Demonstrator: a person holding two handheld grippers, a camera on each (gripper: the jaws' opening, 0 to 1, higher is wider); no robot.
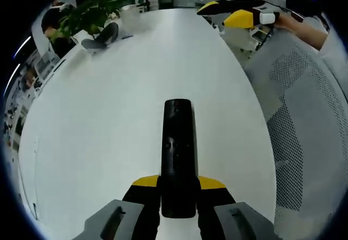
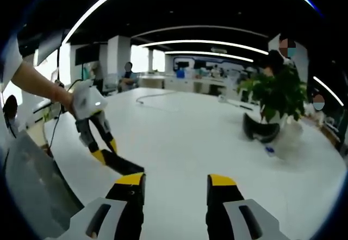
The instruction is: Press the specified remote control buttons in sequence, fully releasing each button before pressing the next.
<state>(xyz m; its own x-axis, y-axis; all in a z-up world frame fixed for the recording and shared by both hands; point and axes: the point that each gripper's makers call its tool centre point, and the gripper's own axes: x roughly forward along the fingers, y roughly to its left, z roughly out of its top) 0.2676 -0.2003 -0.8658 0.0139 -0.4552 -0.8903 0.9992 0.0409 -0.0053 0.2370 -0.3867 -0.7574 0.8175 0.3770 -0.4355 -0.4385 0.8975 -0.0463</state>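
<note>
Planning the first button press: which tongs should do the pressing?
Right. The left tongs are shut on the remote, holding it over the table; the right tongs are open and empty.

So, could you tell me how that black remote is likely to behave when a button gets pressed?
The remote looks rigid, so it probably won't flex. The left gripper clamps only its near end, so the far end may dip toward the table under pressure. Its glossy casing could slip a little.
</note>
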